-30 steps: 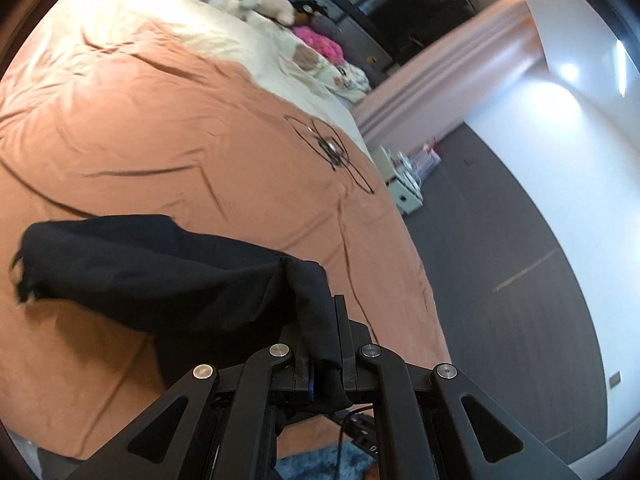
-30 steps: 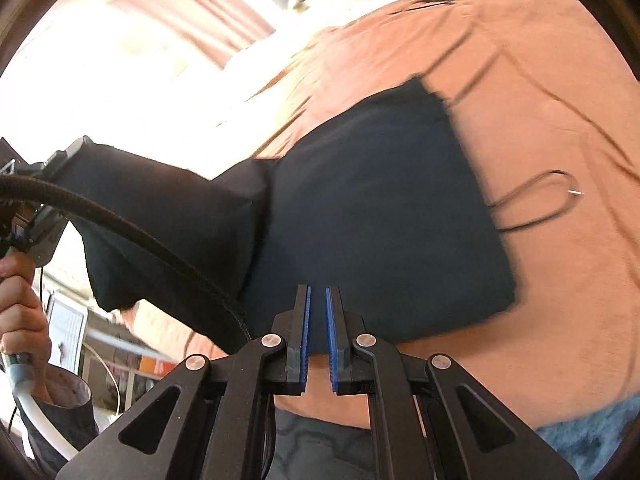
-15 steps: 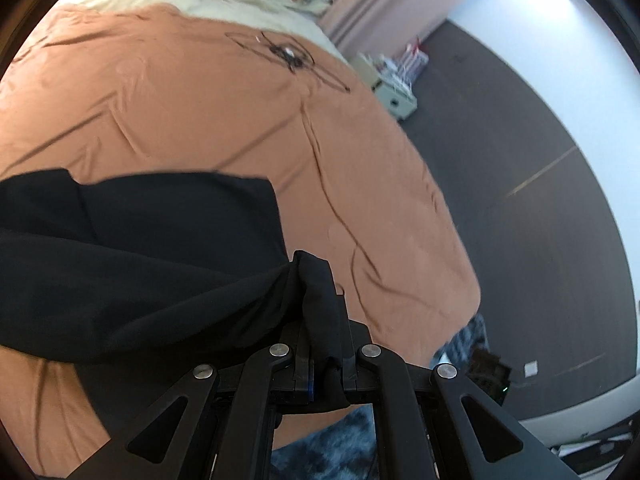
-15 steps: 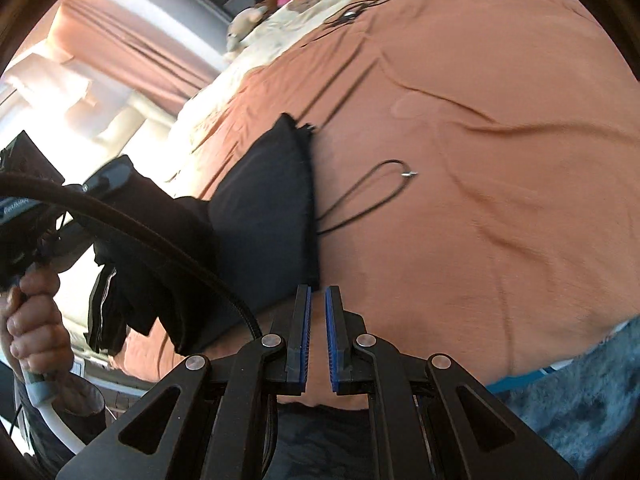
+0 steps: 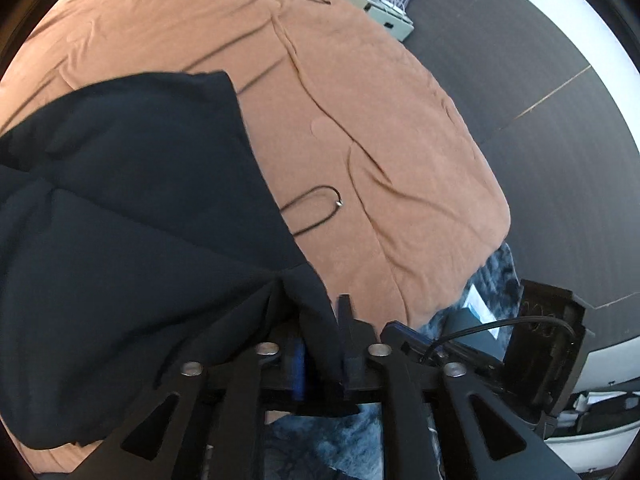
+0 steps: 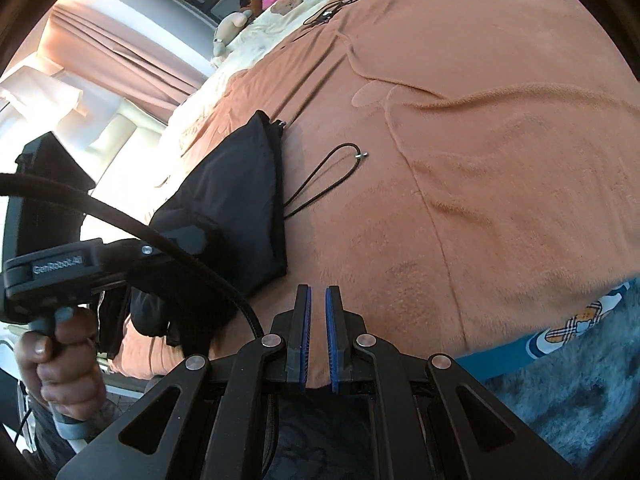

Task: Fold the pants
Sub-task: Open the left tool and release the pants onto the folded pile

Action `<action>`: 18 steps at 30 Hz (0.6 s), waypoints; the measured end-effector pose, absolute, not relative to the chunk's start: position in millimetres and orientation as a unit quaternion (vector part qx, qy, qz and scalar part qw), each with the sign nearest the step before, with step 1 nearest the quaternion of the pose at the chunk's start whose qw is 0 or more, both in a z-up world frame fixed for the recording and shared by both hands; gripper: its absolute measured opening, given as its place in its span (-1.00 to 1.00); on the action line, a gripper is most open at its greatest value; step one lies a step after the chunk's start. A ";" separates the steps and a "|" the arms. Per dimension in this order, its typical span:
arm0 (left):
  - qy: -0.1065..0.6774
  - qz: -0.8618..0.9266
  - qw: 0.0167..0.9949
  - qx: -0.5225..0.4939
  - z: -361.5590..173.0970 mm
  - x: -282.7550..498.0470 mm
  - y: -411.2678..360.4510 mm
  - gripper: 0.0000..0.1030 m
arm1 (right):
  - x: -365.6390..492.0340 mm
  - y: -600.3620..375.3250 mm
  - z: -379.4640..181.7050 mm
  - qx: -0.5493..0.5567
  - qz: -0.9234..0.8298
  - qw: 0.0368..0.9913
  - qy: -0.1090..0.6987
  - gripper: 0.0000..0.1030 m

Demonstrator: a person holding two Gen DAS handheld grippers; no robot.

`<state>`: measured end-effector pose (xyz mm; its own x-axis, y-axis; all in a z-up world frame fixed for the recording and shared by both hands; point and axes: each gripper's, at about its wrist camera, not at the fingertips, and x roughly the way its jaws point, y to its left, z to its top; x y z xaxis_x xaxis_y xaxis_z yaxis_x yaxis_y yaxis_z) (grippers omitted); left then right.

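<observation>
Over the bed [image 5: 360, 128], left gripper [image 5: 322, 344] lower, opening.

Daylight floods in past the curtains [image 6: 132, 60], blown out white at that side. Bed cover [image 6: 500, 160] evenly lit, soft shadows. Black pants [image 5: 132, 216] nearly featureless, folds perhaps slightly motion-blurred. Heavy fisheye bending, dark vignette round edges.

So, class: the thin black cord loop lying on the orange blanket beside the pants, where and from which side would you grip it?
Grip the cord loop at its rounded far end by the metal tip, coming from above on the open blanket side; its other end runs under the black pants.
</observation>
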<state>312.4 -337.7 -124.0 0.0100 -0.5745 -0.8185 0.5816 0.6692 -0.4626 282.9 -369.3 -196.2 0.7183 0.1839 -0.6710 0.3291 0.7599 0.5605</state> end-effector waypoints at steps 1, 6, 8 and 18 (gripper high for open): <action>0.578 -0.415 0.703 -0.004 -126.0 310.3 -339.2 -0.19 | 281.5 -369.3 -195.1 0.344 -0.042 0.861 0.372 -0.91; 0.577 -0.433 0.692 -0.009 -120.0 299.7 -336.6 0.16 | 277.8 -370.6 -187.5 0.341 -0.037 0.865 0.365 -0.90; 0.576 -0.436 0.691 -0.020 -115.2 299.9 -328.3 0.22 | 278.4 -370.9 -184.1 0.339 -0.037 0.868 0.361 -0.74; 0.543 -0.405 0.733 -0.068 -87.5 313.1 -260.1 0.56 | 281.7 -353.0 -156.0 0.290 -0.025 0.893 0.344 -0.16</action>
<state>313.1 -260.1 -87.5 0.0827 -0.6672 -0.7403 0.5191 0.6629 -0.5395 281.7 -353.0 -156.0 0.7621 0.1542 -0.6288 0.2451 0.8302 0.5007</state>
